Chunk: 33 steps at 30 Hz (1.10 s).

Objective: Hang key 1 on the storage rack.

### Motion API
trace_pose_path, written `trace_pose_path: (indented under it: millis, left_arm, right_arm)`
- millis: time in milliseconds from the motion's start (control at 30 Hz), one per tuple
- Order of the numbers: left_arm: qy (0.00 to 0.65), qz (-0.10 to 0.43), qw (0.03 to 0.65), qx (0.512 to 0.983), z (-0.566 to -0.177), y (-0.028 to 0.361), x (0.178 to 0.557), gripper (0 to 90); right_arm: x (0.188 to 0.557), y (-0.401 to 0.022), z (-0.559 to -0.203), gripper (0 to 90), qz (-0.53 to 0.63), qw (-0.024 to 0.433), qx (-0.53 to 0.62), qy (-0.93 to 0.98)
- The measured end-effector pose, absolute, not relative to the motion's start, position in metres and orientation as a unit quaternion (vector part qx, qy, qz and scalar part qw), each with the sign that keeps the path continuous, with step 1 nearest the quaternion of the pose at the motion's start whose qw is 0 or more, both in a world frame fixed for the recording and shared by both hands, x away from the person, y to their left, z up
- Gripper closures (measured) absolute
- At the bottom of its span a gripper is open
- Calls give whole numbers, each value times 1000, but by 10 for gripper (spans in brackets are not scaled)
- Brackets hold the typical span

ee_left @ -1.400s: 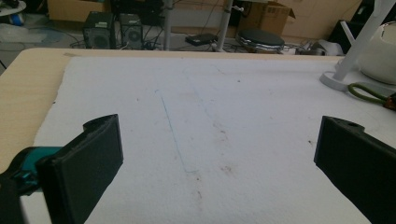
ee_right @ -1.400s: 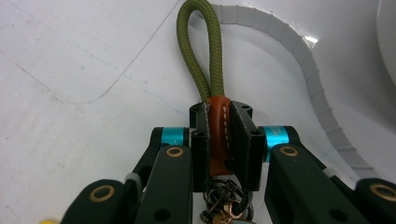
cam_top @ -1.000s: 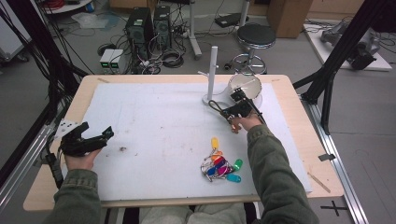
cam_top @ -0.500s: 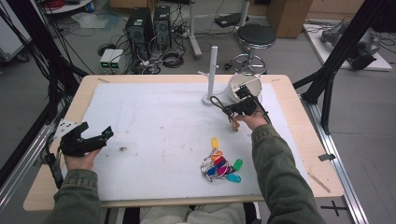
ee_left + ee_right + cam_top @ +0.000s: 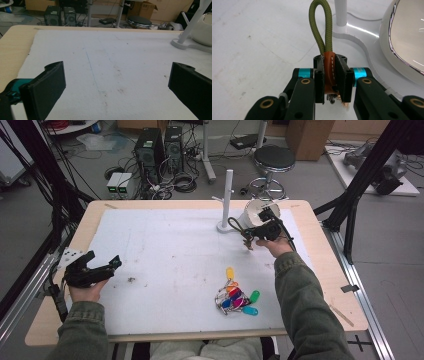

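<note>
Olive-green cord forms the loop of one keychain (image 5: pixel 321 30), clamped at its brown leather tab by the closed right gripper (image 5: pixel 329 75) so the loop stands free ahead of the jaws. The keychain is held above the white mat (image 5: pixel 165 255), just beside the single white peg stand (image 5: pixel 227 200); this orientation suits hanging the loop on a peg. One white bowl (image 5: pixel 252 212) sits behind. The left gripper (image 5: pixel 117 82) rests open and empty. One bunch of coloured key tags (image 5: pixel 236 296) lies nearer the person.
</note>
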<state>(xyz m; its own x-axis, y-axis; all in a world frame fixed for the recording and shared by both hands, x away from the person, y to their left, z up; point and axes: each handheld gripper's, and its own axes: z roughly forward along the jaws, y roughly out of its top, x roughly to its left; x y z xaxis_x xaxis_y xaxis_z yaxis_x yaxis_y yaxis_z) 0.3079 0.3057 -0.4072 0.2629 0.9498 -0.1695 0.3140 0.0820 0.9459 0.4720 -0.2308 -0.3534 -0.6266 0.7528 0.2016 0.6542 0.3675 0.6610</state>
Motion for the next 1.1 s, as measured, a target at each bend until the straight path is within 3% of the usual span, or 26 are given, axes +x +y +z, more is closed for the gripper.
trace_pose_path:
  millis: [1100]
  left_arm:
    - [527, 306, 519, 599, -407, 307, 308, 17]
  right_arm:
    - [469, -217, -268, 786, 392, 95, 395, 825]
